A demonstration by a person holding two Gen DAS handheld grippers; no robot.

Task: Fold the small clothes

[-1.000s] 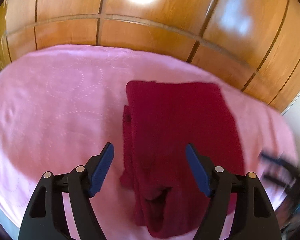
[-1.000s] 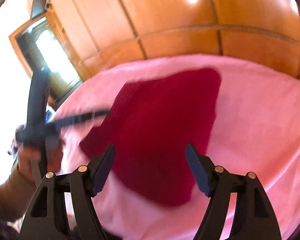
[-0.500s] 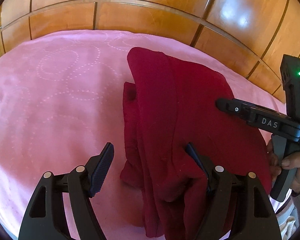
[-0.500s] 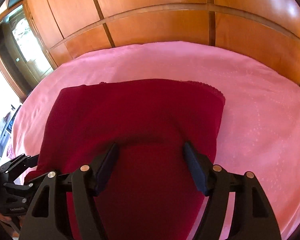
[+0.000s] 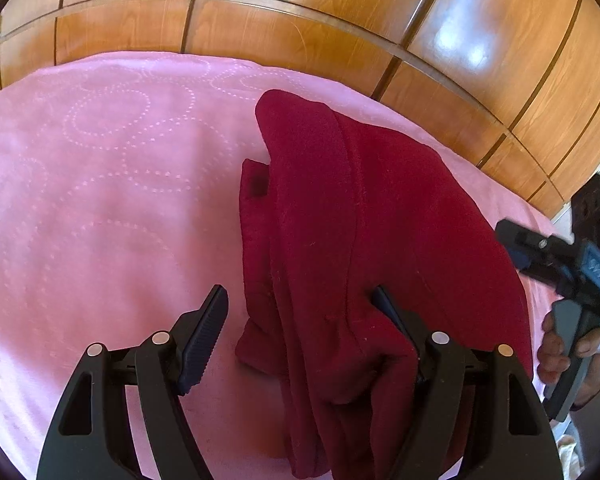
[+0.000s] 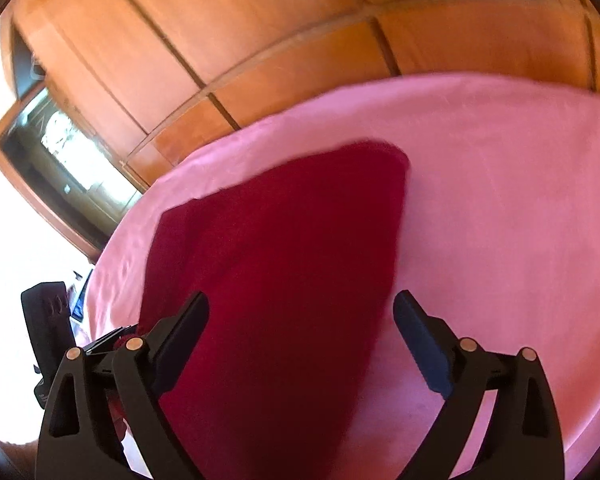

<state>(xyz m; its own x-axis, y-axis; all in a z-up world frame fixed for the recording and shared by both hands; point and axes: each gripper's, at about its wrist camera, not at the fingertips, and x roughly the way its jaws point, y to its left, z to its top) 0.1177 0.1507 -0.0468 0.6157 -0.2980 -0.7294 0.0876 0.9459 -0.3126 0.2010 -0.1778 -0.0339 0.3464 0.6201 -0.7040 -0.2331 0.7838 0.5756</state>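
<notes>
Glossy orange-brown wooden panelling [image 5: 340, 40] with dark grooves fills the upper frame, catching bright light patches. A pink bedspread [image 5: 100, 200] with dotted circles spreads below. At left in the right wrist view, a wood-framed glass opening [image 6: 60, 152] glares white

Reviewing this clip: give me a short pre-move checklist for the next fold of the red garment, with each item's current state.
1. Red garment lies on the pink bedspread, away from its visible edges: ok.
2. Left gripper free of cloth: not ok; its jaws stand apart, but a fold drapes over one finger.
3. Right gripper released: ok; jaws are opening, with the garment below them and the pads not pressing it.
4. Layers lined up: not ok; a lower layer sticks out at the garment's left side in the left wrist view.
5. Near hem flat: cannot tell; bunched, partly hidden.
</notes>
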